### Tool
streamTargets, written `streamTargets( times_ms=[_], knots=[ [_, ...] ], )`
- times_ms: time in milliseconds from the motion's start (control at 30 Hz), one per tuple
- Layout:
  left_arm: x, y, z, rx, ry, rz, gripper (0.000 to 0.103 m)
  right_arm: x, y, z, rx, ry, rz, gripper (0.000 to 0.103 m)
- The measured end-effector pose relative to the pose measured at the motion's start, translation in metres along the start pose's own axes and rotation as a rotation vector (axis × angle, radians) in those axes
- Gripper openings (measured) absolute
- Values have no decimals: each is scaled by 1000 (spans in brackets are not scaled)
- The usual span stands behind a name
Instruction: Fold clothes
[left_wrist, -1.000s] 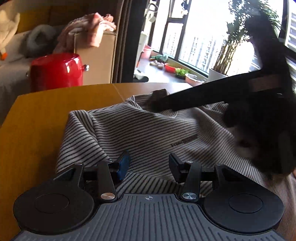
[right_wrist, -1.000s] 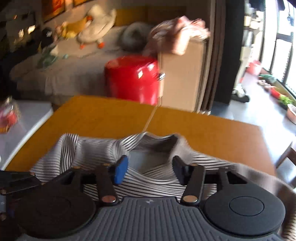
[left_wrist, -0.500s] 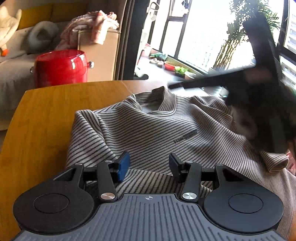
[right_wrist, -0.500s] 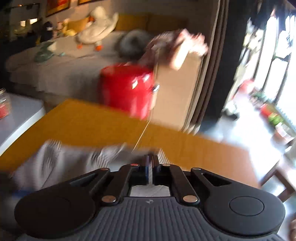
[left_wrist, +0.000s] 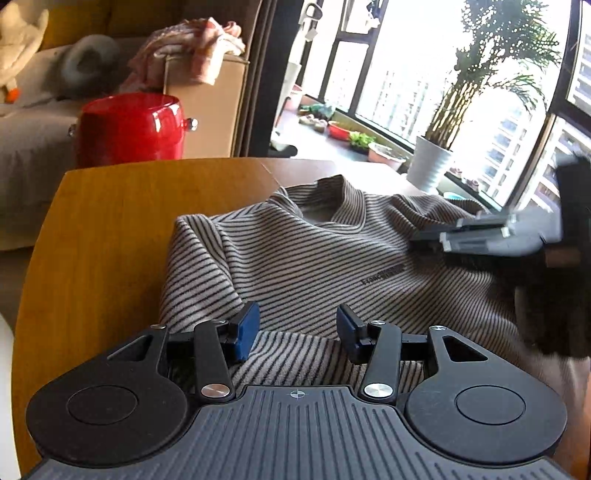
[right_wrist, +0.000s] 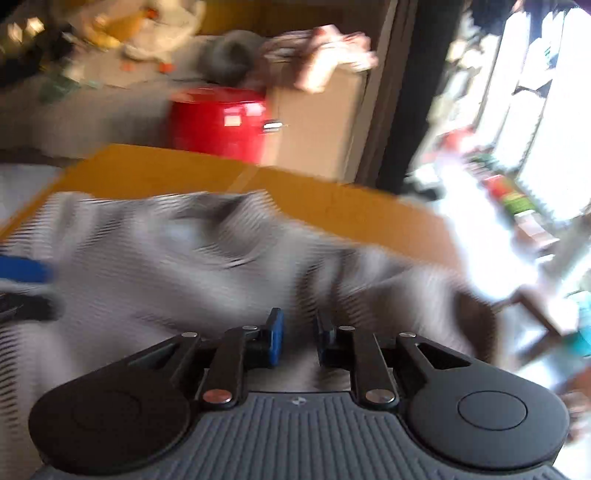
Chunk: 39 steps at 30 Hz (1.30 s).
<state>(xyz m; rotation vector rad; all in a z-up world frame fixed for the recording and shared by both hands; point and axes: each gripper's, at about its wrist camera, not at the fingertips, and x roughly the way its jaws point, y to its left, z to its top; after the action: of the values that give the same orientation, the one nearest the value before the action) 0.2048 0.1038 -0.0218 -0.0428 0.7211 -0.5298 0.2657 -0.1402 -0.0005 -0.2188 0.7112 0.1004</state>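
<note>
Striped shirt (left_wrist: 303, 258) lies collar-away on my wooden surface (left_wrist: 110, 221), hem between my left fingers (left_wrist: 295, 330), held apart and empty; right fingers (right_wrist: 298, 338), just parting, at its three-o'clock shoulder.

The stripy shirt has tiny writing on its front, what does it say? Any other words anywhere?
Small dark print on the chest of the striped shirt: too small and blurred to read.
Red pot: no words visible.
Right wrist view: too blurred to read anything.
</note>
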Motion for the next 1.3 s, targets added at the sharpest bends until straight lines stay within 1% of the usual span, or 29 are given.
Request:
streamTargets(
  times_ms=[33, 67, 100, 133, 167, 300, 367, 433, 467, 500, 533, 567, 600, 633, 667, 700, 733, 767, 833, 867, 900, 967, 1033, 1100, 1133, 1200, 1233, 1267, 1300],
  knots=[
    [1, -1, 0, 1, -2, 3, 55, 1, -1, 6, 3, -11, -25, 16],
    [1, -1, 0, 0, -4, 3, 57, 0, -2, 14, 25, -21, 5, 19],
    [2, -2, 0, -3, -5, -1, 59, -1, -4, 22, 63, -30, 76, 26],
    [3, -2, 0, -5, -6, -3, 59, -1, -3, 30, 86, -42, 136, 30],
    [3, -2, 1, -5, -6, -5, 61, 0, 3, 38, 86, -56, 185, 36],
    [4, -5, 0, -6, -5, -10, 71, 20, 39, 59, 25, -70, 308, 36],
    [4, -6, 0, -9, -4, -11, 72, 36, 53, 60, 22, -17, 368, 37],
    [5, -7, 0, -13, -3, -13, 74, 55, 62, 60, 49, 57, 430, 36],
    [5, -7, 0, -18, -2, -17, 75, 59, 65, 61, 56, 62, 440, 29],
    [5, -7, 0, -21, -2, -22, 77, 59, 67, 64, 54, 58, 449, 12],
    [5, -7, 0, -21, -3, -24, 77, 56, 65, 69, 61, 36, 440, 12],
    [5, -7, 0, -20, -3, -26, 78, 50, 61, 75, 75, -6, 412, 11],
    [6, -8, 0, -18, -4, -28, 80, 43, 57, 80, 89, -48, 383, 2],
    [6, -8, 0, -17, -5, -31, 80, 35, 53, 86, 80, -106, 322, 1],
    [6, -8, 0, -17, -5, -33, 81, 25, 48, 92, 51, -176, 225, 1],
    [6, -8, 0, -16, -5, -33, 81, 18, 42, 95, 32, -224, 145, 2],
    [6, -8, 0, -16, -4, -34, 81, 13, 33, 97, 32, -241, 103, 2],
    [6, -8, 0, -19, -4, -36, 81, 8, 21, 97, 53, -239, 90, 3],
    [4, -6, 0, -29, -4, -39, 81, -1, 0, 88, 93, -216, 102, 4],
    [2, -5, 1, -35, -4, -39, 81, -5, -7, 78, 93, -196, 108, 9],
    [0, -4, 1, -41, -7, -39, 81, -9, -12, 65, 86, -170, 116, 16],
    [-8, -5, 0, -52, -17, -42, 81, -15, -15, 33, 60, -113, 129, 26],
    [-17, -9, -2, -60, -27, -55, 79, -25, -13, -2, 22, -68, 131, 26],
    [-24, -15, -4, -58, -29, -75, 72, -41, -8, -39, -9, -33, 135, 27],
    [-26, -18, -6, -47, -26, -78, 71, -48, -6, -53, -10, -9, 141, 27],
    [-25, -24, -10, -13, -11, -57, 69, -63, -7, -77, 60, 6, 138, 29],
    [-22, -23, -12, -2, -3, -42, 67, -72, -9, -81, 95, 9, 139, 29],
    [-19, -21, -12, 1, 2, -29, 61, -77, -11, -83, 119, 20, 146, 29],
    [-16, -19, -12, 6, 5, -16, 57, -83, -12, -86, 136, 32, 156, 30]
  ],
)
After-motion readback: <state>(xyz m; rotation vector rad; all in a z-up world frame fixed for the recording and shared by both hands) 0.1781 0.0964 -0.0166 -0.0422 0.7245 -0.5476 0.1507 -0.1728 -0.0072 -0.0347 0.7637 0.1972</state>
